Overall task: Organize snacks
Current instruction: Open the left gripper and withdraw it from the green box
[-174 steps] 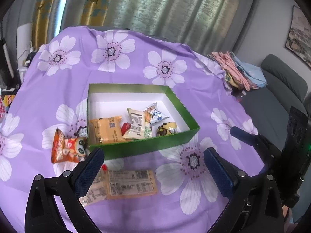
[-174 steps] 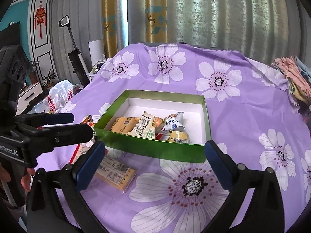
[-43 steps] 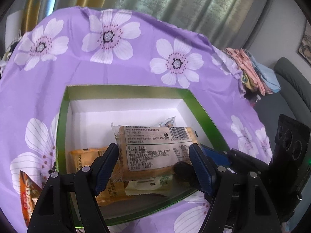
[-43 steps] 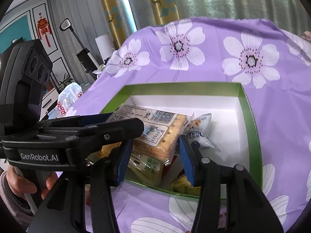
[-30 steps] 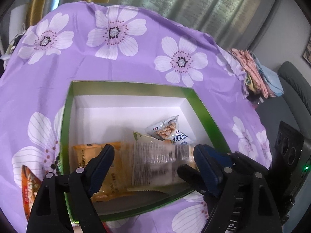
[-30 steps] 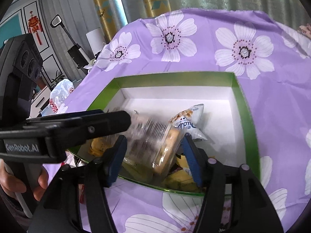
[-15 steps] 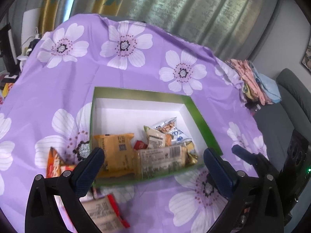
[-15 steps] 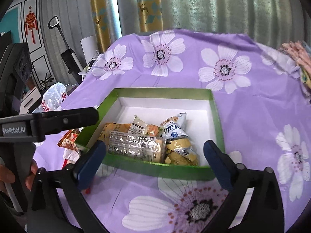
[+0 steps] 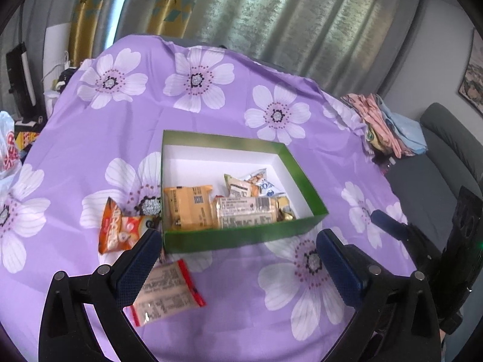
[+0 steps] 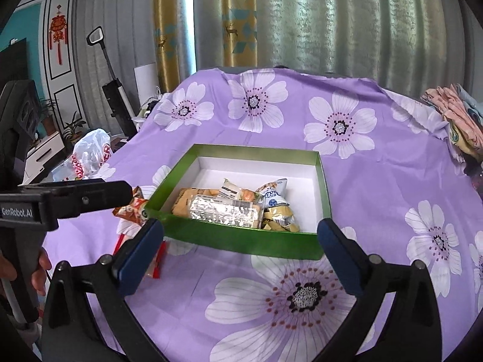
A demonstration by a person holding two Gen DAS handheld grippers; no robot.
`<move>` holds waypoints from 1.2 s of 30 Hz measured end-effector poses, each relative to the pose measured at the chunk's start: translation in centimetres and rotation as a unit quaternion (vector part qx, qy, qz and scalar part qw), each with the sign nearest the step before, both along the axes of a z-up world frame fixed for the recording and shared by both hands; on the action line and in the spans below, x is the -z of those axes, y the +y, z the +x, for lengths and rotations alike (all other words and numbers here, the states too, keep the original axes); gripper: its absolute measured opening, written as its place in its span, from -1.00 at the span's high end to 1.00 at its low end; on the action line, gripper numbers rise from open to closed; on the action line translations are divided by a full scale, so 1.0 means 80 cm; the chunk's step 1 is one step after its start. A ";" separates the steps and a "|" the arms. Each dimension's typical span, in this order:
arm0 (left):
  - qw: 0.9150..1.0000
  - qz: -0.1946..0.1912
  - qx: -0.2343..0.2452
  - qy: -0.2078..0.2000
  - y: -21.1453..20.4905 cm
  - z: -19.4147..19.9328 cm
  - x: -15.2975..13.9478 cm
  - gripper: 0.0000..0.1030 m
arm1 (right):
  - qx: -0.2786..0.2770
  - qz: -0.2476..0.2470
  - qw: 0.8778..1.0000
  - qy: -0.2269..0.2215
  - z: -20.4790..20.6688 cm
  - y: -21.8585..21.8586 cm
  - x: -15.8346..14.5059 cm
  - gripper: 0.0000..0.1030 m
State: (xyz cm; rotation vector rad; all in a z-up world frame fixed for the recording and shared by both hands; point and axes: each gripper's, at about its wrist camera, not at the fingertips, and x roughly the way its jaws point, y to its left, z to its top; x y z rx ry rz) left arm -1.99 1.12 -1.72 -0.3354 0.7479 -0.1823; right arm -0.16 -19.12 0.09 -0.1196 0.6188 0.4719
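Note:
A green box (image 9: 241, 236) (image 10: 241, 238) with a white inside sits on the purple flowered cloth. It holds several snack packs, with a long cracker pack (image 9: 246, 211) (image 10: 225, 211) lying along its near wall. An orange snack bag (image 9: 120, 226) (image 10: 131, 209) lies left of the box. A red-edged pack (image 9: 167, 291) (image 10: 155, 261) lies on the cloth in front of the box's left corner. My left gripper (image 9: 235, 267) is open and empty, just short of the box. My right gripper (image 10: 238, 255) is open and empty, also in front of the box.
The cloth-covered table (image 9: 302, 301) drops off at the left and far edges. A pile of folded clothes (image 9: 389, 126) lies at the right edge, with a grey sofa (image 9: 446, 157) beyond. A plastic bag (image 10: 90, 154) and a vacuum (image 10: 116, 99) stand left of the table.
Both grippers let go of the long cracker pack, which now lies in the box. Both opened wide and pulled back and up from the box.

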 end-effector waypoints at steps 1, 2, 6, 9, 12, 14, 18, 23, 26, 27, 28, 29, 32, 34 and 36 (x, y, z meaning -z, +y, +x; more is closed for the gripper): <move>1.000 -0.001 0.000 0.000 0.000 -0.003 0.000 -0.97 | -0.001 0.000 1.000 -0.001 -0.004 0.000 -0.001 -0.99; 1.000 -0.001 0.000 0.000 -0.001 -0.007 -0.001 -0.97 | -0.002 0.000 1.000 -0.002 -0.007 0.000 -0.002 -0.99; 1.000 0.000 0.002 -0.003 -0.002 -0.018 -0.005 -0.97 | -0.002 -0.002 1.000 -0.007 -0.022 0.001 -0.007 -0.99; 1.000 0.000 0.004 -0.007 -0.004 -0.026 -0.007 -0.97 | -0.003 0.000 1.000 -0.011 -0.029 -0.001 -0.011 -0.99; 1.000 0.002 0.002 -0.008 -0.005 -0.033 -0.008 -0.97 | -0.002 0.001 1.000 -0.011 -0.035 -0.002 -0.012 -0.99; 1.000 0.001 0.002 -0.008 -0.005 -0.036 -0.007 -0.97 | -0.003 0.001 1.000 -0.011 -0.038 -0.001 -0.013 -0.99; 1.000 0.002 0.001 -0.007 -0.006 -0.043 -0.006 -0.97 | -0.007 0.000 1.000 -0.010 -0.045 0.000 -0.012 -0.99; 1.000 0.002 0.000 -0.005 -0.006 -0.050 -0.003 -0.97 | -0.010 0.000 1.000 -0.011 -0.053 0.003 -0.013 -0.99; 1.000 0.003 0.000 -0.003 -0.006 -0.053 -0.001 -0.97 | -0.013 -0.002 1.000 -0.013 -0.056 0.005 -0.014 -0.99; 1.000 0.003 -0.001 -0.003 -0.005 -0.054 -0.001 -0.97 | -0.013 -0.002 1.000 -0.013 -0.057 0.006 -0.015 -0.99; 1.000 0.002 -0.001 -0.002 -0.006 -0.055 -0.001 -0.97 | -0.014 -0.002 1.000 -0.013 -0.058 0.006 -0.015 -0.99; 1.000 0.002 -0.001 -0.002 -0.006 -0.055 -0.001 -0.97 | -0.014 -0.002 1.000 -0.013 -0.058 0.006 -0.015 -0.99; 1.000 0.002 -0.002 0.000 -0.006 -0.057 0.000 -0.97 | -0.015 -0.002 1.000 -0.014 -0.059 0.007 -0.015 -0.99; 1.000 0.001 -0.002 0.000 -0.005 -0.057 0.000 -0.97 | -0.016 -0.002 1.000 -0.014 -0.060 0.008 -0.015 -0.99; 1.000 0.002 -0.001 0.000 -0.005 -0.056 0.000 -0.97 | -0.016 -0.003 1.000 -0.014 -0.061 0.009 -0.015 -0.99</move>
